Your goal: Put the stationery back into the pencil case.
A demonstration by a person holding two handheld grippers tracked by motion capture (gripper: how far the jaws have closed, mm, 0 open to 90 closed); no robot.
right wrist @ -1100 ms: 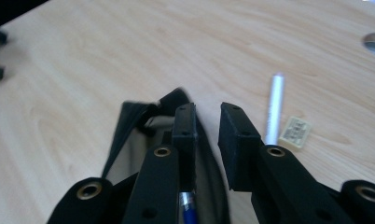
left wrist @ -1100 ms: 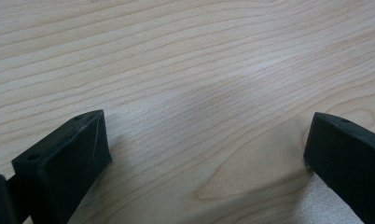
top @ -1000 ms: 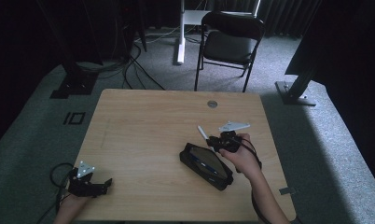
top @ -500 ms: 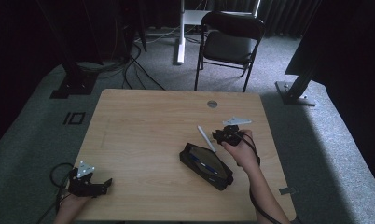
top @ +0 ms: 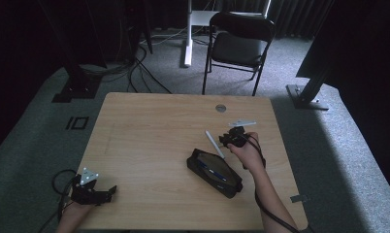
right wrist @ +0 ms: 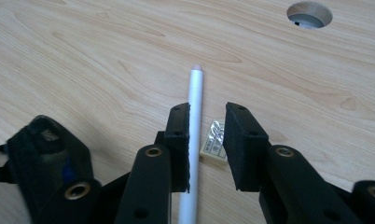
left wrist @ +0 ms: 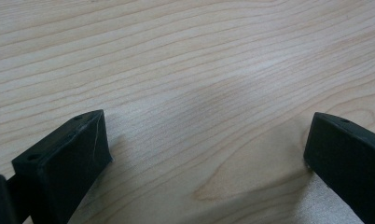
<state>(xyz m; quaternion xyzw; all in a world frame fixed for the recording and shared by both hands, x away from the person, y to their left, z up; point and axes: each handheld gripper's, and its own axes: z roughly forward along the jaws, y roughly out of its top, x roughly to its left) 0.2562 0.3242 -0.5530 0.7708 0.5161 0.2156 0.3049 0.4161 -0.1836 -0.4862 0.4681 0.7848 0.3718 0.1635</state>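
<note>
A white pen (right wrist: 193, 116) lies on the wooden table (top: 149, 126), running between the jaws of my right gripper (right wrist: 206, 109) and resting against the left pad. Those jaws have just been opening and a gap shows beside the pen. A small eraser (right wrist: 213, 140) lies on the table under that gap. In the high view my right gripper (top: 227, 138) is just past the far end of a black pencil case (top: 215, 173), with the pen (top: 214, 143) beside it. My left gripper (top: 108, 191) rests at the table's near left corner, its jaws (left wrist: 209, 121) wide open on bare wood.
A round cable hole (top: 220, 108) sits near the table's far edge, also seen as the hole (right wrist: 309, 14) ahead of the right jaws. The pencil case (right wrist: 45, 163) lies to the left of the right gripper. A black folding chair (top: 239, 41) stands beyond the table.
My right hand has shifted a little toward the far side of the table and come down by the pen, and its jaws have parted slightly. The left gripper has stayed put.
</note>
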